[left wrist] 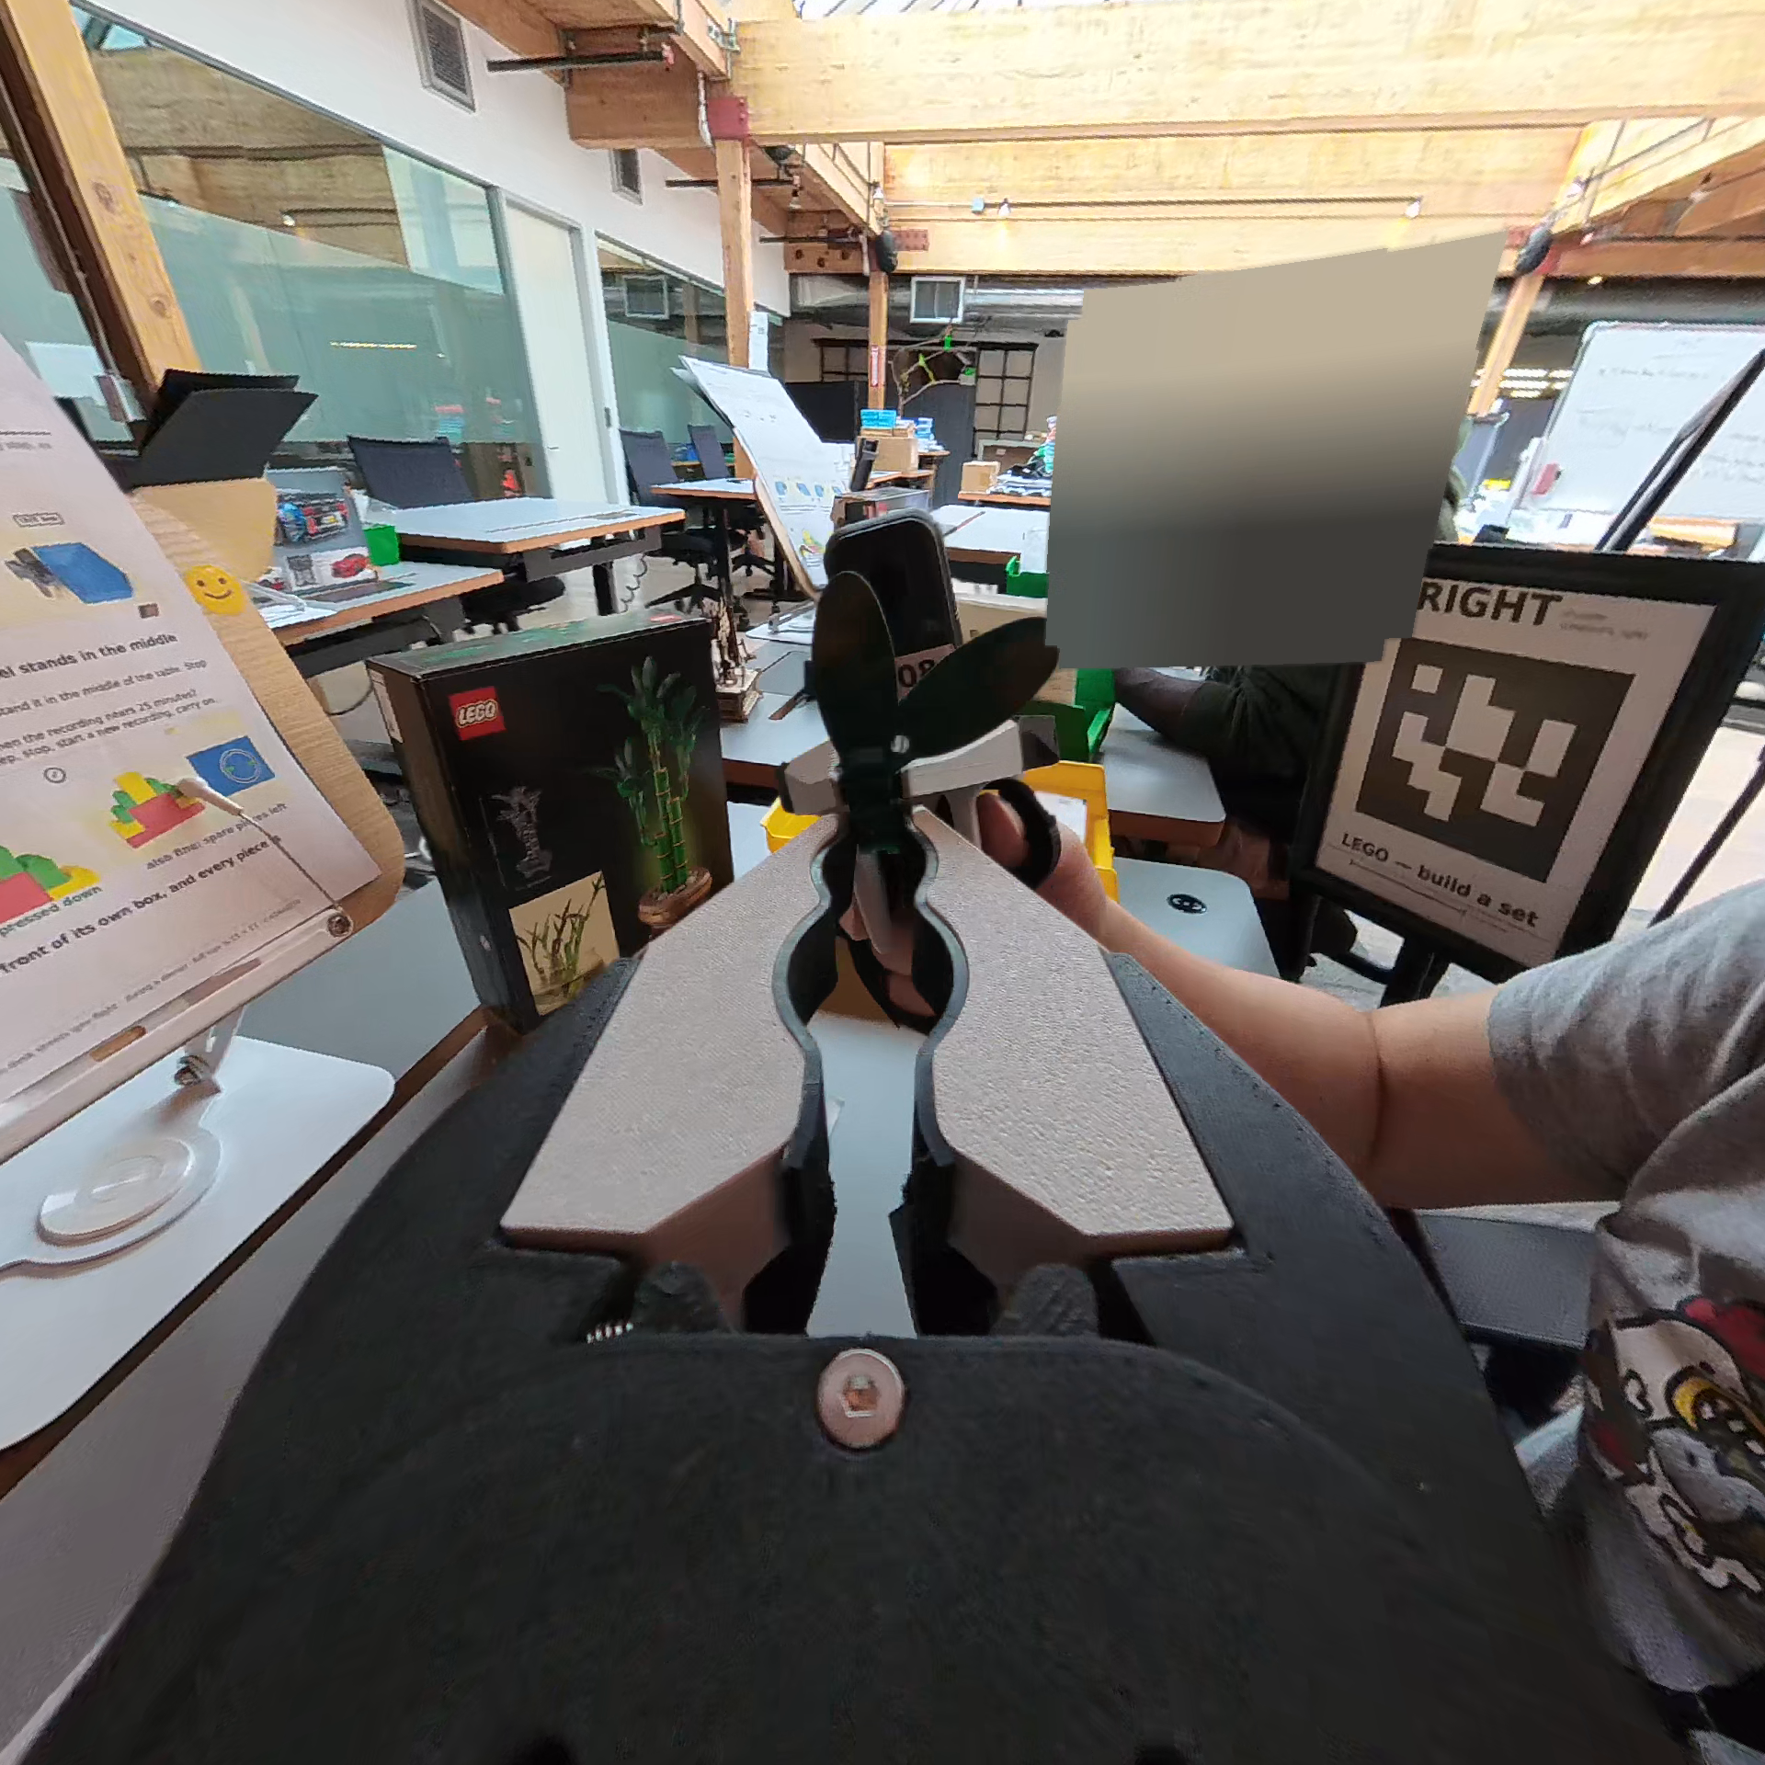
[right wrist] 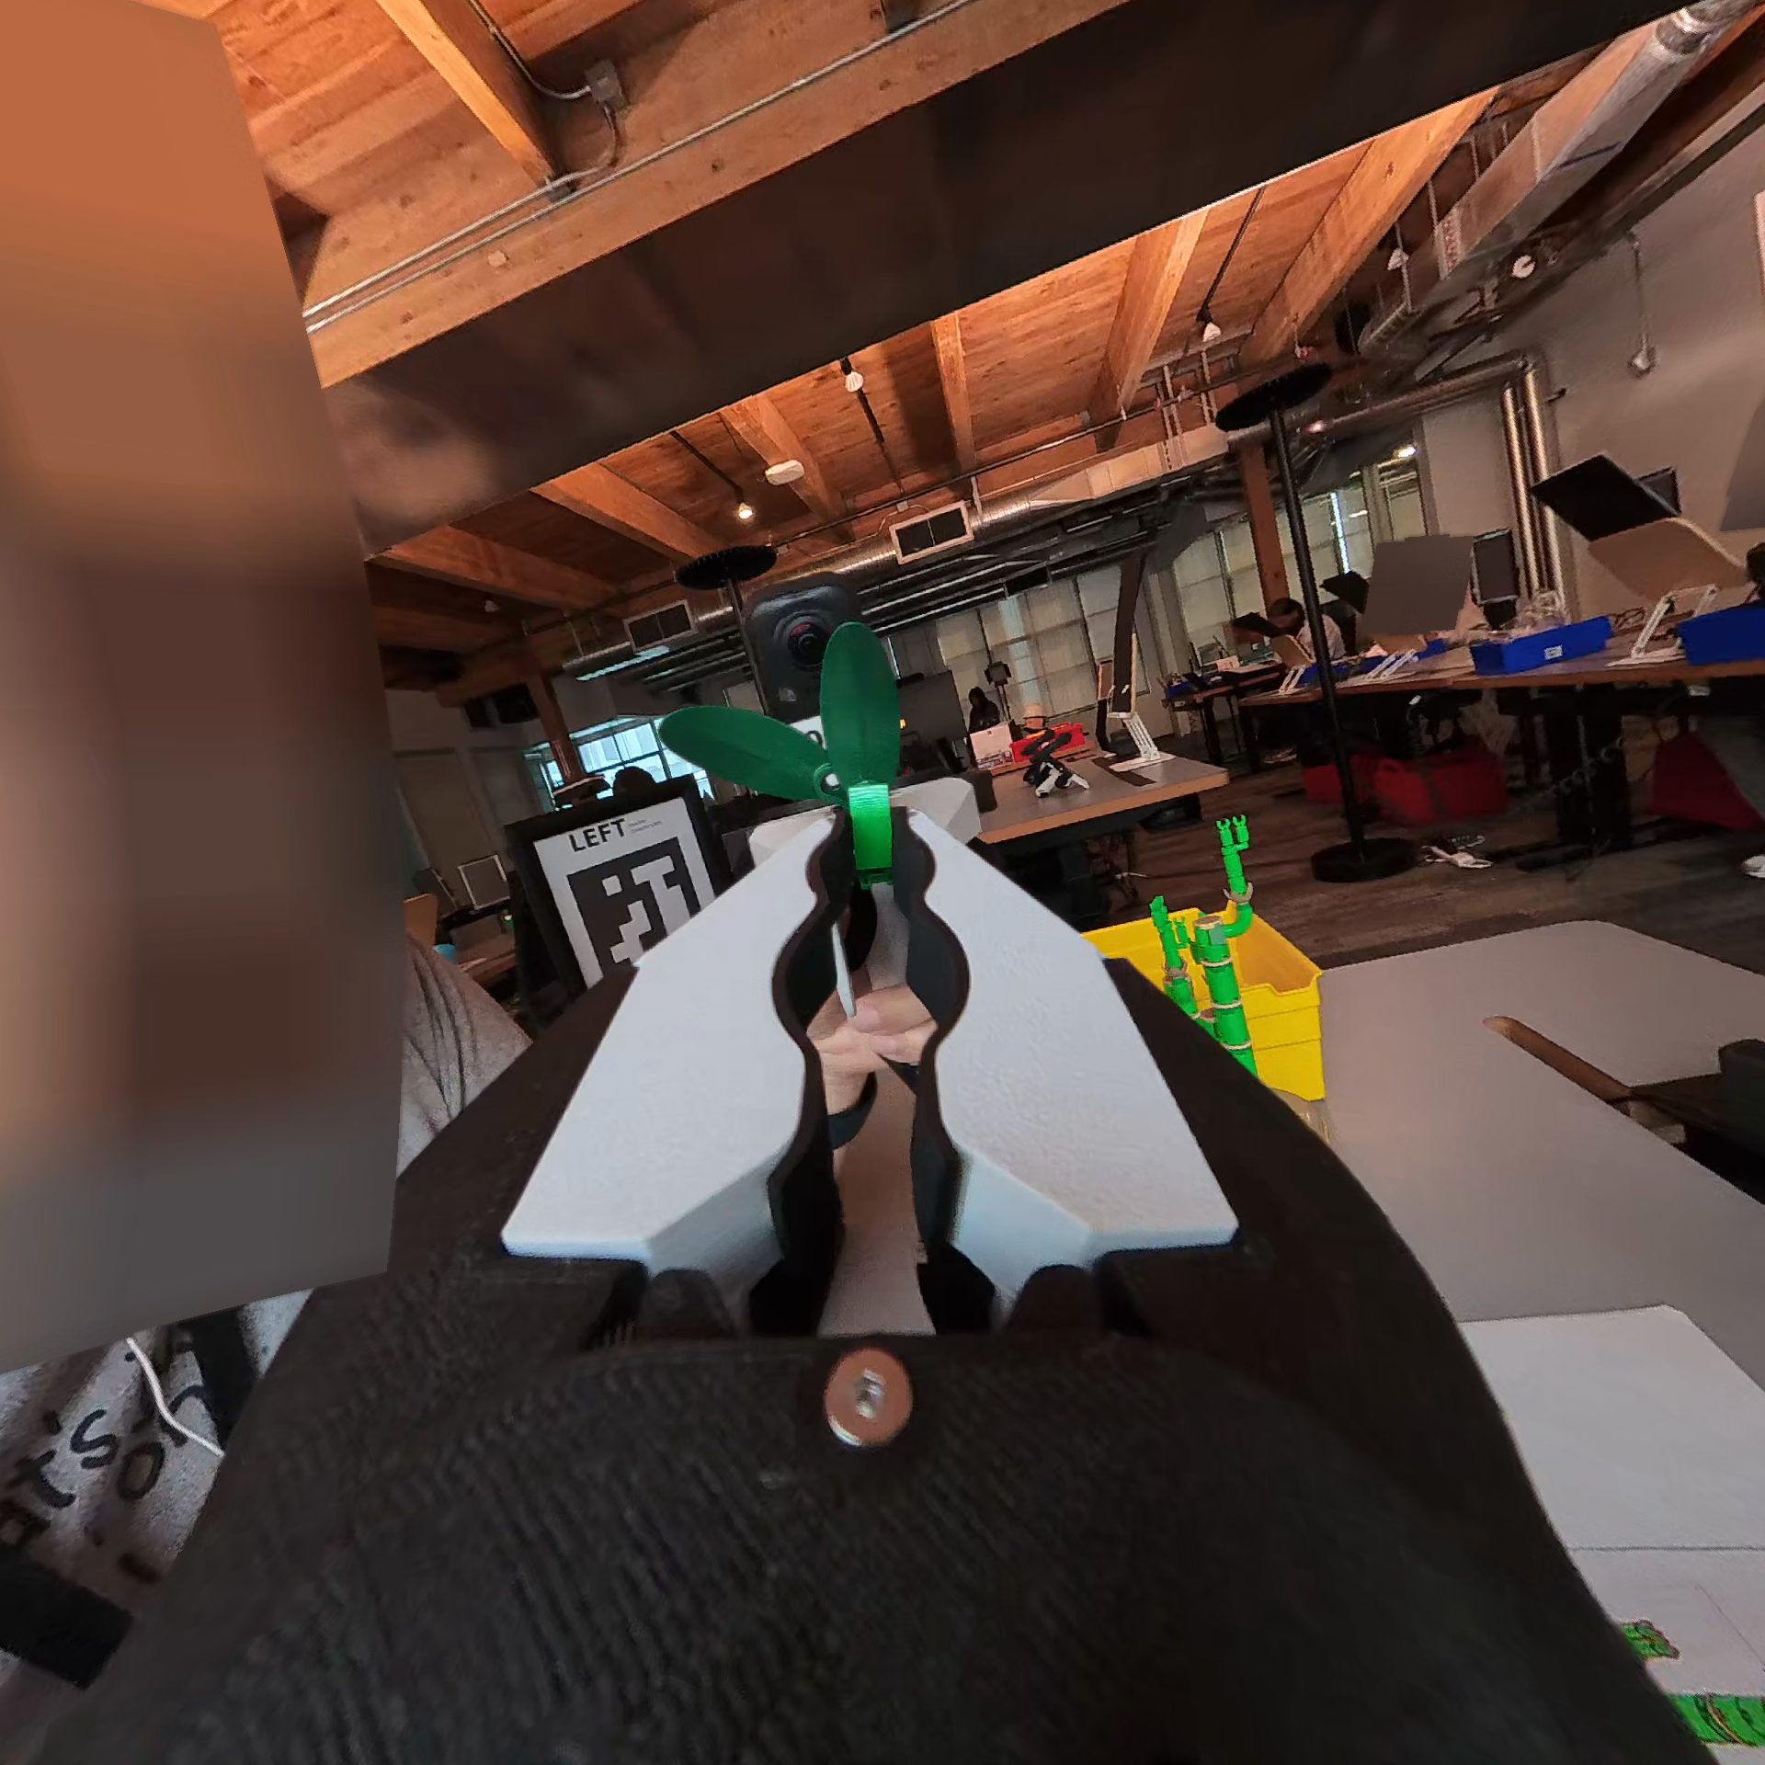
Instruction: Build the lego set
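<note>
A small leaf piece (right wrist: pixel 871 821), a bright green stem with two dark green leaves (right wrist: pixel 858 707), is held up in the air between both grippers, which face each other. My right gripper (right wrist: pixel 871 845), with white fingers, is shut on the stem. My left gripper (left wrist: pixel 871 840), with tan fingers, is shut on the same leaf piece (left wrist: pixel 864 764) from the opposite side. The right gripper's white fingertips (left wrist: pixel 955 764) show just behind it, with a hand on its handle. A partly built green bamboo plant (right wrist: pixel 1213 965) stands by a yellow bin (right wrist: pixel 1285 993).
The black set box (left wrist: pixel 573 793) stands at the left on the table. An instruction sheet on a stand (left wrist: pixel 143 764) is at the far left. A framed marker sign (left wrist: pixel 1490 754) stands at the right, another (right wrist: pixel 630 879) at the left. White printed paper (right wrist: pixel 1624 1433) lies on the grey table. My left and right fingertips are right by each other.
</note>
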`<state>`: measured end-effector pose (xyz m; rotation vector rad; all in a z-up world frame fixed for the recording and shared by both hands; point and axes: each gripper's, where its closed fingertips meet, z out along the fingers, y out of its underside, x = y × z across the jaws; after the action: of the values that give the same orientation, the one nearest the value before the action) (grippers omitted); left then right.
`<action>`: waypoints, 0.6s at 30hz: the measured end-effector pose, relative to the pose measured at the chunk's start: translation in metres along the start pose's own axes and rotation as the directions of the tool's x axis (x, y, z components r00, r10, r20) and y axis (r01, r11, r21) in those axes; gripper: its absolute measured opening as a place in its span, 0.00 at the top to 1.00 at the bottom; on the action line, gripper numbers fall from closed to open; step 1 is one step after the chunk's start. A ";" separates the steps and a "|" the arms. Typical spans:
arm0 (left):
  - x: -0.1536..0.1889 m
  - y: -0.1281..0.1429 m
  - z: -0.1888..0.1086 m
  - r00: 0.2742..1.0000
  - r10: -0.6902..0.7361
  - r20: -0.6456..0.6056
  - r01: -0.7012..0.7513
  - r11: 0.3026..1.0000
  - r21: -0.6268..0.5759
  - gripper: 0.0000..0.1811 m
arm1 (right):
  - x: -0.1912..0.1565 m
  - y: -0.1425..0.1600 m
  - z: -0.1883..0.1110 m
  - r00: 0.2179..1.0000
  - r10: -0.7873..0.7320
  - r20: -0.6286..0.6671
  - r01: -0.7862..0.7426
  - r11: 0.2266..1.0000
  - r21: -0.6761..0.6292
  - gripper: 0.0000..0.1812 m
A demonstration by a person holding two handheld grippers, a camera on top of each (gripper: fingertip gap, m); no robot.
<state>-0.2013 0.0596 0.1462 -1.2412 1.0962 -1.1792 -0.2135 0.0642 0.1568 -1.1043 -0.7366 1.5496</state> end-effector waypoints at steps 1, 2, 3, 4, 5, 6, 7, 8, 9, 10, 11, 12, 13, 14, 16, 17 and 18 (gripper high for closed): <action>0.000 0.000 0.001 1.000 0.014 0.012 -0.014 1.000 -0.005 0.97 | 0.000 0.000 -0.001 1.000 -0.002 0.006 0.002 1.000 0.002 0.96; 0.000 0.000 0.001 0.999 0.025 0.021 -0.025 1.000 -0.011 0.97 | -0.001 0.000 -0.001 1.000 0.003 0.014 -0.003 1.000 0.003 0.96; 0.000 0.001 0.001 0.999 0.033 0.031 -0.033 0.999 -0.020 0.97 | 0.000 0.000 -0.001 1.000 0.014 0.017 -0.014 1.000 -0.002 0.96; -0.002 0.002 0.001 0.998 0.040 0.041 -0.039 0.999 -0.033 0.97 | 0.002 0.001 -0.002 1.000 0.024 0.013 -0.024 1.000 -0.010 0.96; -0.003 0.004 0.000 0.998 0.046 0.050 -0.044 0.998 -0.045 0.97 | 0.003 0.002 -0.002 1.000 0.029 0.008 -0.028 0.999 -0.015 0.96; -0.004 0.004 0.000 0.997 0.052 0.059 -0.049 0.997 -0.051 0.97 | 0.004 0.002 -0.003 1.000 0.028 0.003 -0.028 1.000 -0.014 0.96; -0.006 0.004 -0.001 0.996 0.055 0.074 -0.052 0.997 -0.052 0.97 | 0.006 0.001 -0.003 1.000 0.026 -0.004 -0.026 1.000 -0.009 0.95; -0.009 0.003 -0.003 0.994 0.056 0.093 -0.052 0.998 -0.048 0.97 | 0.007 -0.001 -0.004 1.000 0.026 -0.011 -0.026 1.000 0.000 0.93; -0.014 0.001 -0.005 0.991 0.055 0.119 -0.051 0.998 -0.039 0.97 | 0.008 -0.003 -0.005 0.999 0.026 -0.021 -0.026 1.000 0.012 0.89; -0.019 -0.001 -0.007 0.986 0.059 0.159 -0.055 0.998 -0.029 0.97 | 0.011 -0.006 -0.006 0.999 0.023 -0.042 -0.022 1.000 0.020 0.85; -0.026 -0.003 -0.010 0.974 0.077 0.212 -0.073 0.997 -0.025 0.97 | 0.014 -0.008 -0.007 0.997 0.008 -0.073 -0.006 1.000 0.025 0.82; -0.033 -0.005 -0.012 0.955 0.117 0.272 -0.113 0.993 -0.032 0.97 | 0.015 -0.009 -0.007 0.994 -0.022 -0.104 0.025 0.999 0.029 0.79; -0.038 -0.006 -0.014 0.927 0.173 0.332 -0.166 0.985 -0.048 0.97 | 0.016 -0.011 -0.006 0.988 -0.063 -0.141 0.067 0.997 0.028 0.76; -0.042 -0.007 -0.015 0.893 0.232 0.386 -0.223 0.972 -0.071 0.97 | 0.016 -0.012 -0.005 0.976 -0.116 -0.185 0.122 0.992 0.020 0.75; -0.044 -0.011 -0.015 0.820 0.341 0.460 -0.329 0.938 -0.109 0.97 | 0.013 -0.011 0.000 0.929 -0.263 -0.262 0.261 0.964 -0.041 0.70; -0.042 -0.014 -0.014 0.782 0.386 0.489 -0.379 0.918 -0.118 0.97 | 0.014 -0.011 0.001 0.886 -0.338 -0.317 0.330 0.941 -0.080 0.70; -0.039 -0.017 -0.012 0.751 0.424 0.506 -0.427 0.897 -0.117 0.97 | 0.016 -0.013 0.000 0.833 -0.404 -0.377 0.390 0.913 -0.117 0.70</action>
<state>-0.2176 0.0979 0.1615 -1.1301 0.8891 -0.4478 -0.2089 0.0829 0.1634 -1.1567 -0.6633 0.9239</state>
